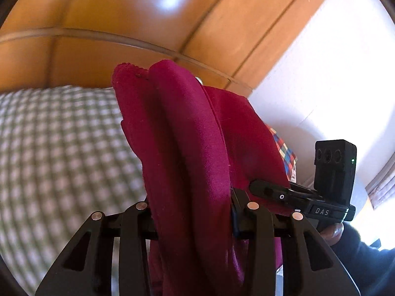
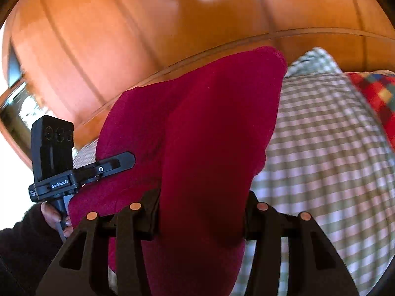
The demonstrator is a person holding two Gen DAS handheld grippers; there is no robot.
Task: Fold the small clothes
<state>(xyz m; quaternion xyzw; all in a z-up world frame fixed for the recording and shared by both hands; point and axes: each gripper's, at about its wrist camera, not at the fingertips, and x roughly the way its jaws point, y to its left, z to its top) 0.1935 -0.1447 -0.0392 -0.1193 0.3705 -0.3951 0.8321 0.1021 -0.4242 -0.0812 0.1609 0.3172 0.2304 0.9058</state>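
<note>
A magenta garment (image 1: 182, 128) is bunched up and lifted above the bed. My left gripper (image 1: 192, 212) is shut on a thick fold of it, which stands up between the fingers and hangs below them. In the right wrist view the same magenta garment (image 2: 205, 123) fills the gap of my right gripper (image 2: 201, 212), also shut on it. Each gripper shows in the other's view: the right gripper's finger (image 1: 269, 191) lies against the cloth's right side, the left gripper's finger (image 2: 116, 164) against its left side. The two grips are close together.
A bed with a green-and-white checked cover (image 1: 61, 148) (image 2: 321, 160) lies below. Orange wooden panelling (image 1: 123, 24) (image 2: 172, 37) rises behind it. A multicoloured checked cloth (image 1: 286, 155) (image 2: 375, 91) lies to the right. A white wall (image 1: 333, 74) and a person's hands (image 1: 333, 231) (image 2: 53, 212) show.
</note>
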